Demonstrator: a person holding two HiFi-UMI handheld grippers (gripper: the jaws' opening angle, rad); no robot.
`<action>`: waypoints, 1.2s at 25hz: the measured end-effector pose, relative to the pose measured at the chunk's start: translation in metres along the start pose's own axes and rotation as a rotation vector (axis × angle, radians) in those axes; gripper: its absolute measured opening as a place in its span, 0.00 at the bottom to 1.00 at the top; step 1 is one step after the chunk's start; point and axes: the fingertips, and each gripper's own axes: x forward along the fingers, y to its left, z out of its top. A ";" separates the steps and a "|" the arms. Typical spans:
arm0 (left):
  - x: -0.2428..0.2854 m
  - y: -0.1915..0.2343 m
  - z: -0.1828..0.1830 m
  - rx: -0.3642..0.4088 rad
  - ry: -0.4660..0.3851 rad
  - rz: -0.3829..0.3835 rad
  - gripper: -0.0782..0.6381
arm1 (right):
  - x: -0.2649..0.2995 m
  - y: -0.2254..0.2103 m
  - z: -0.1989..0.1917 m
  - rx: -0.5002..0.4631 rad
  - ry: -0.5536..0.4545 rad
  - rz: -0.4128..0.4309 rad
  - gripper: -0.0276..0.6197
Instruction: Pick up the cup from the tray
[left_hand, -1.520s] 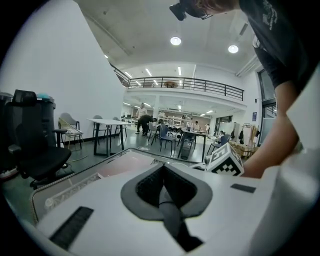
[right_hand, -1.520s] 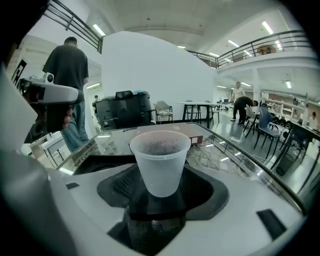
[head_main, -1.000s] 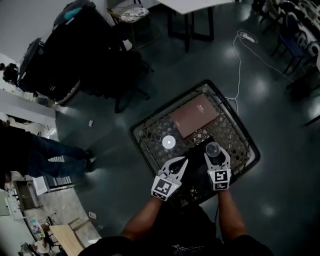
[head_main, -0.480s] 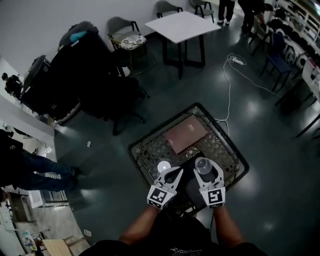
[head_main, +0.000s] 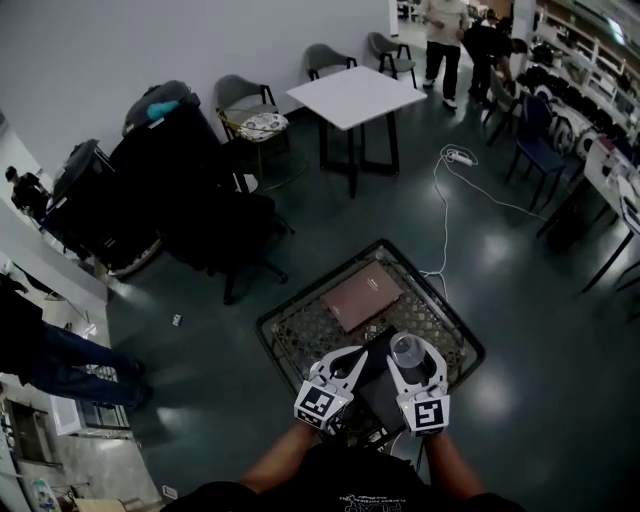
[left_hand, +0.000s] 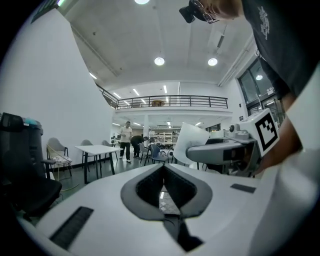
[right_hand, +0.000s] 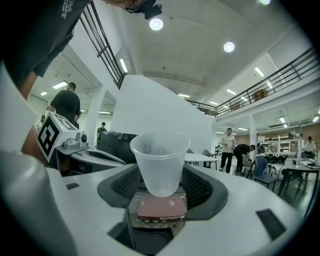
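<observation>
A dark lattice tray (head_main: 296, 330) sits on the floor with a brown book (head_main: 362, 295) lying flat in it. The right gripper (right_hand: 161, 186) has its jaws clamped on a clear plastic cup (right_hand: 160, 160), held upright above the tray's near side with the book showing below it. Just beside it, the left gripper (left_hand: 163, 184) has its jaws pressed together with nothing between them.

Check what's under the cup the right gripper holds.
Below the held cup, the right gripper view shows a brown book on a lattice surface. The cup covers the book's far edge.
</observation>
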 end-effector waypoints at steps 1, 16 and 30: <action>0.001 -0.001 0.004 0.010 -0.006 -0.005 0.12 | -0.002 -0.003 0.004 -0.003 -0.006 -0.015 0.46; 0.005 -0.009 0.040 0.057 -0.070 -0.050 0.12 | -0.020 -0.019 0.029 -0.034 -0.063 -0.120 0.46; -0.009 -0.008 0.048 0.061 -0.093 -0.029 0.12 | -0.019 -0.015 0.037 -0.082 -0.069 -0.137 0.45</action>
